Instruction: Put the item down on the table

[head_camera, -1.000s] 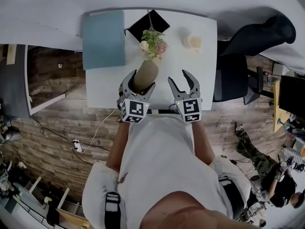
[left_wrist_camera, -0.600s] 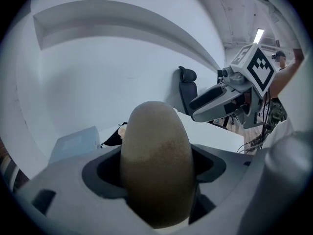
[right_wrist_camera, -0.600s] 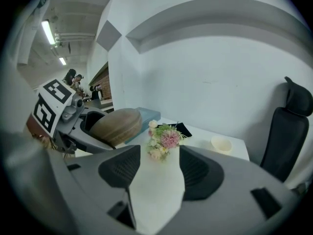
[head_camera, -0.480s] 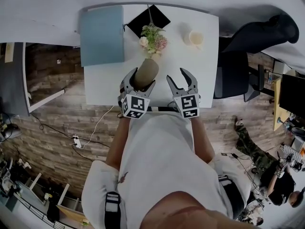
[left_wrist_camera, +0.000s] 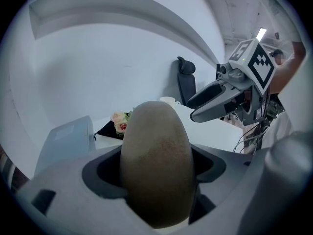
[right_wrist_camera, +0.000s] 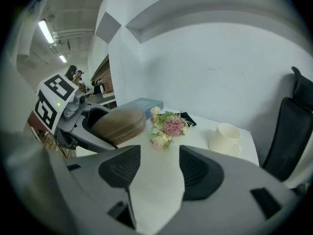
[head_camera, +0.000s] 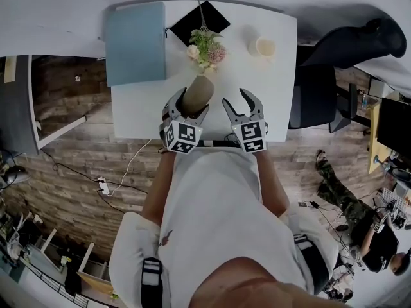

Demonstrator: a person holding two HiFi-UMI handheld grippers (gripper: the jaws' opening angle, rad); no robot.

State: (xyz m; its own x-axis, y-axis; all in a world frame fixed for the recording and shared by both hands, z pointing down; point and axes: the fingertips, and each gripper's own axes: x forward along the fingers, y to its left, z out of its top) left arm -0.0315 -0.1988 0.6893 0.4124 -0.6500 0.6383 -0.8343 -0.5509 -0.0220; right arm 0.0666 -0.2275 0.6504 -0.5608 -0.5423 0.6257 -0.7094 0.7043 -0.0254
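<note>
A brown oval case (head_camera: pixel 197 94) stands on end between the jaws of my left gripper (head_camera: pixel 187 108), which is shut on it above the near part of the white table (head_camera: pixel 141 114). In the left gripper view the case (left_wrist_camera: pixel 155 165) fills the gap between the pads and hides most of the table behind it. My right gripper (head_camera: pixel 239 104) hovers just to the right, at about the same height. Its jaws stand a little apart with nothing between them (right_wrist_camera: pixel 159 173). From the right gripper view the case (right_wrist_camera: pixel 120 124) shows at the left, lifted off the tabletop.
A small bunch of flowers (head_camera: pixel 205 49) lies just beyond the case. A cream cup (head_camera: pixel 264 46) stands at the back right, a blue-grey box (head_camera: pixel 136 42) at the back left, a black pouch (head_camera: pixel 199 23) at the far edge. A dark office chair (head_camera: pixel 314 101) stands right of the table.
Both grippers have moved slightly forward over the table's near edge. The left one has kept hold of the case throughout.
</note>
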